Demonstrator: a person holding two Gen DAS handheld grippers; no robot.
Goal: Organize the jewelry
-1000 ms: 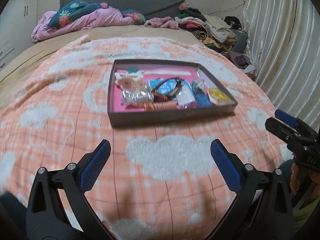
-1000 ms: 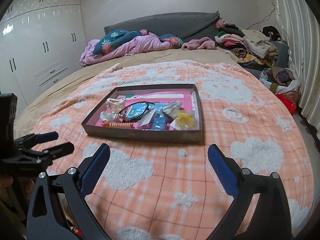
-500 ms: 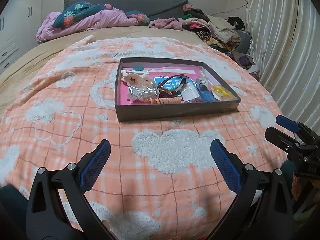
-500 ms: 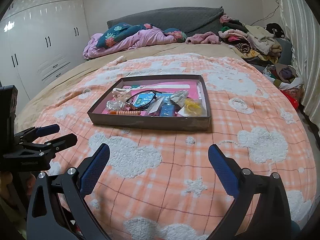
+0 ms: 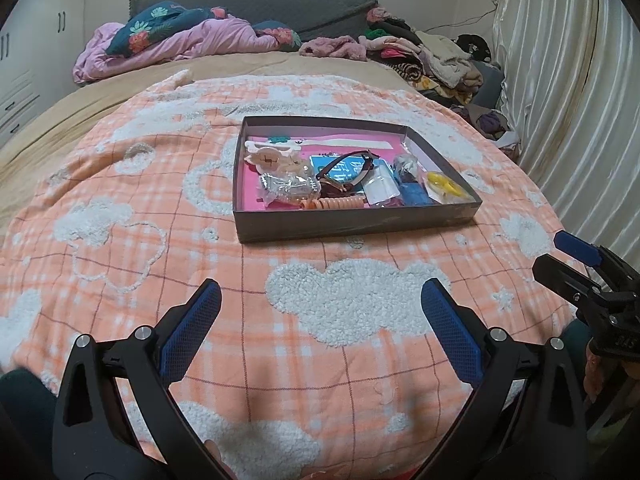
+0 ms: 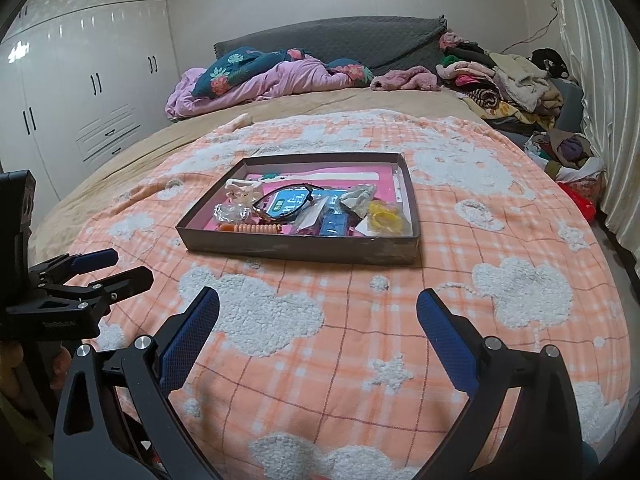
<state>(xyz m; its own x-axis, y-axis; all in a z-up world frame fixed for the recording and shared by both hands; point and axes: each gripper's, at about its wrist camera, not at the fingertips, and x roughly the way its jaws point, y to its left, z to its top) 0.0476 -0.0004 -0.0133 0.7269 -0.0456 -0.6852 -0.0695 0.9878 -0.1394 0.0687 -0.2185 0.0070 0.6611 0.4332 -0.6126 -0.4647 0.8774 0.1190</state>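
A big bed (image 5: 120,128) fills both views, and an orange blanket (image 5: 320,288) with fluffy white clouds covers it. A flat grey box (image 5: 360,228) sits on the blanket, in the middle of the bed, well ahead of both tools. Its long side runs left to right across the left view, and in the right view it looks turned a bit, with the near right corner closest. Compared with a second ago, the box looks a little farther off and more of the blanket shows in front of it, so both tools have pulled back a bit. Inside the box, on a pink floor, lie many small things touching each other: dark glasses (image 6: 286,204), an orange coil band (image 5: 334,203) lying long-ways along the front wall, a blue packet (image 6: 335,224) and a yellow ring (image 5: 442,186). The left tool (image 5: 320,320) is spread wide and holds nothing. The right tool (image 6: 318,322) is spread wide too and empty.
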